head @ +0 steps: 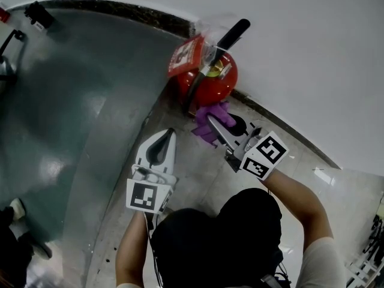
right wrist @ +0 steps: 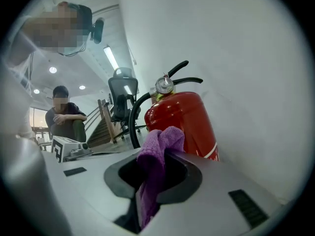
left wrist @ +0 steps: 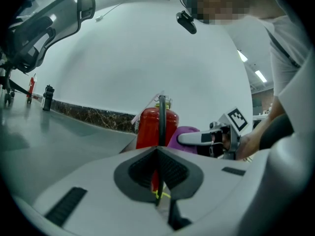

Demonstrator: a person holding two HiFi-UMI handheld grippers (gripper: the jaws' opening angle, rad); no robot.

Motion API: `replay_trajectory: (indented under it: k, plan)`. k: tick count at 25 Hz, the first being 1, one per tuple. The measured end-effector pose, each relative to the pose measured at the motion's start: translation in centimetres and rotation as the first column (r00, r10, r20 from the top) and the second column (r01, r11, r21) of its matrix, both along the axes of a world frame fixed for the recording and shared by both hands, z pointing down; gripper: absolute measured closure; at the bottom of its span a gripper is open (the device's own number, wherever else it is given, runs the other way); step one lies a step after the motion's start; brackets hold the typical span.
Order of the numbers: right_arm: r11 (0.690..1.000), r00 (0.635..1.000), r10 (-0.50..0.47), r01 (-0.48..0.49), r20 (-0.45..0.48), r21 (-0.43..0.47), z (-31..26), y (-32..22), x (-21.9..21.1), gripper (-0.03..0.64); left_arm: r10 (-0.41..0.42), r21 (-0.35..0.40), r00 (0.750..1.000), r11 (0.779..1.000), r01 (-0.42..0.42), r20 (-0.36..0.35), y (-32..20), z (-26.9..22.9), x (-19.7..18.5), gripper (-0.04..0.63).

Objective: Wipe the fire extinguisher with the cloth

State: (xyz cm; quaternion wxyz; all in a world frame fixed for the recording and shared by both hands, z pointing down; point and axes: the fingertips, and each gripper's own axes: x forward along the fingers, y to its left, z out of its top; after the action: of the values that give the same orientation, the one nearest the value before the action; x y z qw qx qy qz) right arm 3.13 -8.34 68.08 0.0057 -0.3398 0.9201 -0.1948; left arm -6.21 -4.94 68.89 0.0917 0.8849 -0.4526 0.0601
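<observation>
The right gripper (right wrist: 158,154) has its fingers closed on a purple cloth (right wrist: 157,144), which sticks out past the fingertips. The red fire extinguisher (right wrist: 184,119) stands upright just ahead of them, against a white wall (right wrist: 246,58). The left gripper (left wrist: 158,150) has its fingers pressed together with nothing between them. The extinguisher is farther ahead of these.

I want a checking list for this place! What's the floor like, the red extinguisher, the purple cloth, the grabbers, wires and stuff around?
Surface: smooth grey shiny floor.
Job's things: red fire extinguisher upright against the wall; purple cloth close beside it.
Clutter: small dark object far off by the wall.
Grippers: left gripper jaws together, empty; right gripper jaws shut on the cloth.
Cables: only the extinguisher's black hose.
Surroundings: white wall, office chair, seated person.
</observation>
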Motion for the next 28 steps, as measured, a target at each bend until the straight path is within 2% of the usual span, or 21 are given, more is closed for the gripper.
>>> replay_trajectory:
  k: [5,10,14,20,24,28]
  plan:
    - [1.0,0.999,0.005,-0.005,0.04,0.001,-2.0,-0.1,0.2,0.558,0.004,0.037,1.0,0.999,-0.004,0.009,-0.3,-0.7,-0.2,0.591]
    - [1.0,0.999,0.002,-0.003,0.05,0.02,-3.1,0.0,0.2,0.558,0.008,0.026,1.0,1.0,-0.008,0.015,-0.2,-0.7,-0.4,0.591]
    - [0.999,0.998,0.002,-0.004,0.066,0.041,-3.9,0.2,0.5,0.558,0.011,0.023,1.0,1.0,-0.011,-0.003,-0.1,-1.0,-0.4,0.591]
    - [0.996,0.996,0.011,-0.018,0.084,0.085,-8.0,-0.4,1.0,0.558,0.004,0.029,1.0,1.0,-0.004,-0.025,-0.3,-1.5,-0.3,0.591]
    - [0.995,0.999,0.021,-0.025,0.048,0.095,-11.4,-0.8,1.6,0.558,0.01,0.016,0.999,1.0,-0.01,-0.034,-0.6,-2.7,-0.2,0.591]
    - [0.977,0.994,0.096,-0.083,-0.059,0.196,-14.2,-0.9,2.7,0.557,0.02,0.004,1.0,1.0,-0.019,-0.019,-0.7,-4.4,-0.3,0.591]
